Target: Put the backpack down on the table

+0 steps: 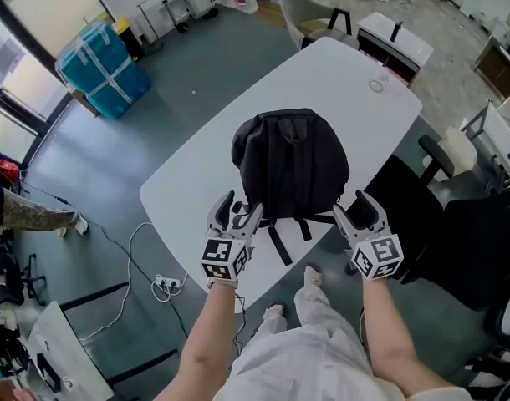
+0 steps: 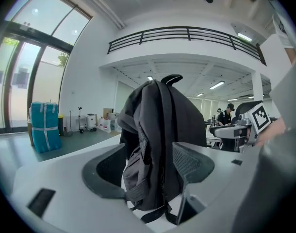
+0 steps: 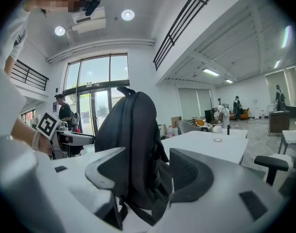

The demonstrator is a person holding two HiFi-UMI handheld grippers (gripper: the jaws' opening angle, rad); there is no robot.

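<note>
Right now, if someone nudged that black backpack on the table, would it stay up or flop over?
The backpack looks soft: its fabric sags in folds, so it would likely slump, not slide stiffly. It stands tall on a narrow base, so a push could tip it. Its loose straps would probably drag.

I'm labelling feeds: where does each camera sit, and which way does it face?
Head view: on the head, facing steeply down at backpack on table; forearms, left gripper, right gripper show.
Left gripper view: on left gripper, facing backpack past its open jaws.
Right gripper view: on right gripper, likewise.
Shared: all show the backpack.
</note>
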